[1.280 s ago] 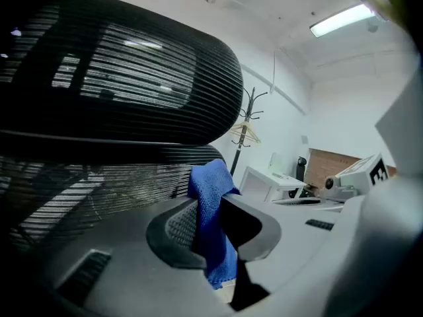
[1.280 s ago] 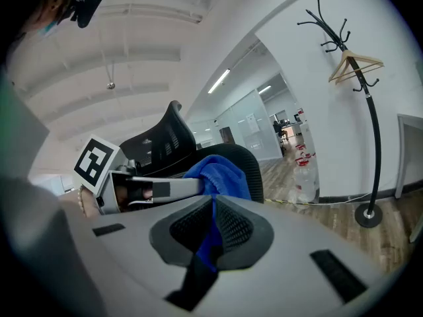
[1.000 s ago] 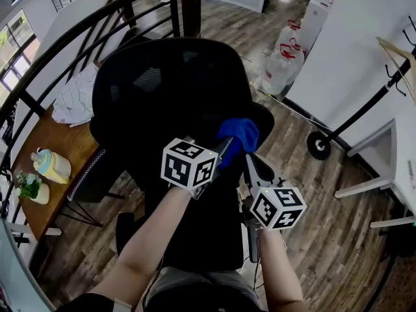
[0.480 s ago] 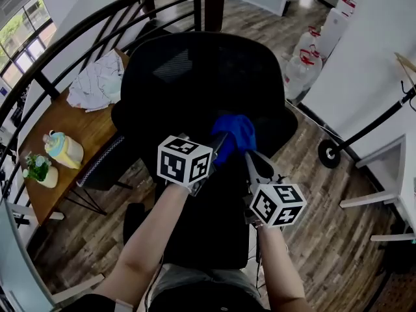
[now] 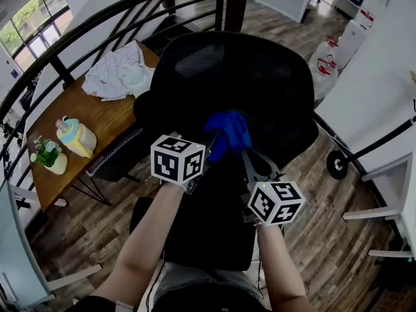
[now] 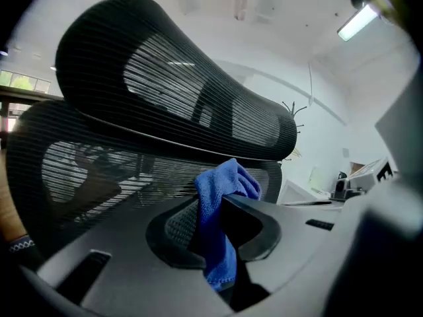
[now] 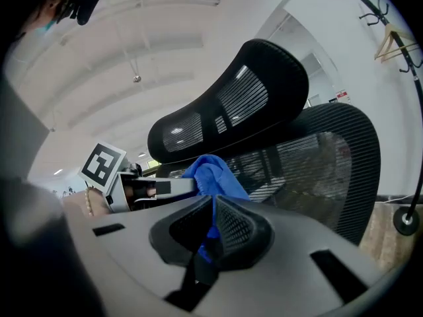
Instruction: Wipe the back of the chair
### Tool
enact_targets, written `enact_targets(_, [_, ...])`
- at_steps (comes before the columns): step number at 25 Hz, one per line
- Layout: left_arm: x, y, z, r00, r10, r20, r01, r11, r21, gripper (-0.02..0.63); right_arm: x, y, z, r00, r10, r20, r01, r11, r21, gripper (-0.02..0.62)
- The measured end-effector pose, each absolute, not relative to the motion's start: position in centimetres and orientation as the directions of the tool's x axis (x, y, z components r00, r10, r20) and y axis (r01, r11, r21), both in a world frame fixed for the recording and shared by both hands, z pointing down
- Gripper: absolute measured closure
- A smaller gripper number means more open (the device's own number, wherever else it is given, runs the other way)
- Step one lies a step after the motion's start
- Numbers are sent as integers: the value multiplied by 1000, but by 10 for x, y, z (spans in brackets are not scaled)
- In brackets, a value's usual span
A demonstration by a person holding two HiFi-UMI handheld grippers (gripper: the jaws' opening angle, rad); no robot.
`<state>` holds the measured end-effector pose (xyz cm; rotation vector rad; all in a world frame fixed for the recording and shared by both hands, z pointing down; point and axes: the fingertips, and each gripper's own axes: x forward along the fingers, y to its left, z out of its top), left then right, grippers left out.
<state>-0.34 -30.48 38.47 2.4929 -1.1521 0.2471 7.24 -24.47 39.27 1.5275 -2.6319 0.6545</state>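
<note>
A blue cloth (image 5: 227,132) is clamped from two sides. The left gripper (image 6: 218,207) has its jaws closed on one hanging fold, and the right gripper (image 7: 213,211) is likewise pinched shut on the cloth. The cloth is held up to the black mesh chair back (image 5: 260,83), near its middle, with the left gripper at the cloth's 8 o'clock and the right gripper at its 5 o'clock. The headrest (image 6: 178,84) is seen above the cloth. A wooden table (image 5: 71,129) stands at the chair's 9 o'clock.

Wood-plank floor (image 5: 325,239), wooden table (image 5: 77,108) left, curved black railing (image 5: 107,21).
</note>
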Motion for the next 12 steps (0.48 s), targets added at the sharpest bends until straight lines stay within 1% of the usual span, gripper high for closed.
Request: enact_targets(12, [-91, -309, 383, 537, -788, 301, -838, -457, 298, 529, -2, -249, 387, -607, -767, 207, -775, 514, -369, 561])
